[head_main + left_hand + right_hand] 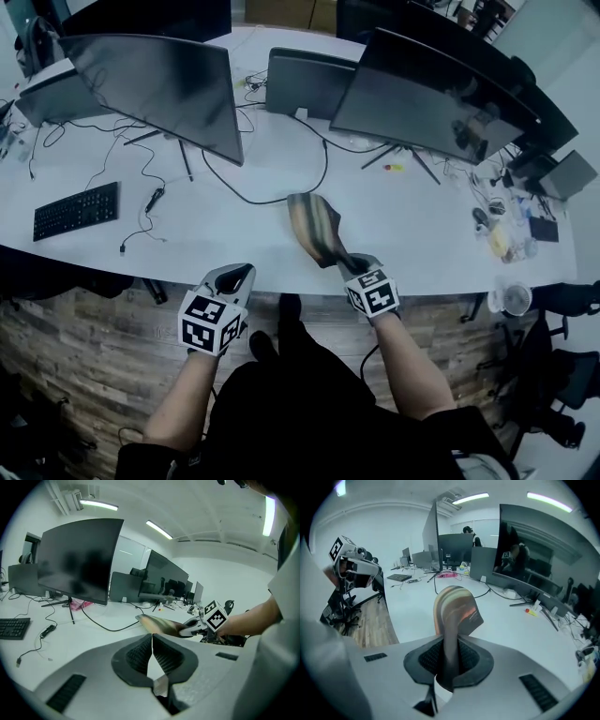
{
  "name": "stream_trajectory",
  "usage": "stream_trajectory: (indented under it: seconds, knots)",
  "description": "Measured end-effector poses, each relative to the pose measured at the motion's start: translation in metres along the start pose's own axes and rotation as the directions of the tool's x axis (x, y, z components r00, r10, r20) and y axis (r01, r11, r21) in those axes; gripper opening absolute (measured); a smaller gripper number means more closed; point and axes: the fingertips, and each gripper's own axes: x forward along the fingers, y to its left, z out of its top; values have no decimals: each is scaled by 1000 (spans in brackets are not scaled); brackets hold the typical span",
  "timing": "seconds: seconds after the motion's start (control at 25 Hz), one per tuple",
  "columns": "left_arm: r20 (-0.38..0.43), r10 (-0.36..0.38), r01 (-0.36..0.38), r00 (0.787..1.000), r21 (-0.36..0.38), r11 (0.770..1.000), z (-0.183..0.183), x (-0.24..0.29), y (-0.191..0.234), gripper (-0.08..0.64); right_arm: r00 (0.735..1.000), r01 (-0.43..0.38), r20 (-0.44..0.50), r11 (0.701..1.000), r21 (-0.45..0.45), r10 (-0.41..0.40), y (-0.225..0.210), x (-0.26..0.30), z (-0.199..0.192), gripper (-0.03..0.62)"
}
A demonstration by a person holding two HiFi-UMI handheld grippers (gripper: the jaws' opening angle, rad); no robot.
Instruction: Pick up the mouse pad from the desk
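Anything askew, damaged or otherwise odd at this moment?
Only the brown-striped soft mouse pad: pinched by one edge in the shut right tool, it curls over instead of lying flat on the white desk. Nothing looks spilled or damaged.

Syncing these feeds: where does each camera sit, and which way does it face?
Head view: on the person's head, facing steeply down at the desk; forearms, left gripper, right gripper show.
Left gripper view: on that gripper, facing across the desk past shut jaws; right forearm shows.
Right gripper view: on that gripper, facing along the desk; jaws clamp the mouse pad.
Shared: all show the mouse pad.
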Motion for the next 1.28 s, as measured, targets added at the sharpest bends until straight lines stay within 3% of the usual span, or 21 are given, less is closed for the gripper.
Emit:
stream_trajectory:
  seconds: [0.6, 0.88, 1.28]
  knots:
    - [111, -32, 27, 993, 50, 998, 21, -27, -24, 14, 979, 86, 177, 991, 102, -104, 11, -105, 24, 32]
    - [122, -15, 4, 992, 88, 996, 45, -12, -49, 14, 954, 61, 281, 988, 145, -100, -13, -144, 29, 32]
    - [159, 39, -58, 986, 114, 992, 95, 36, -129, 14, 907, 11, 415, 991, 135, -66, -91, -222, 3, 32]
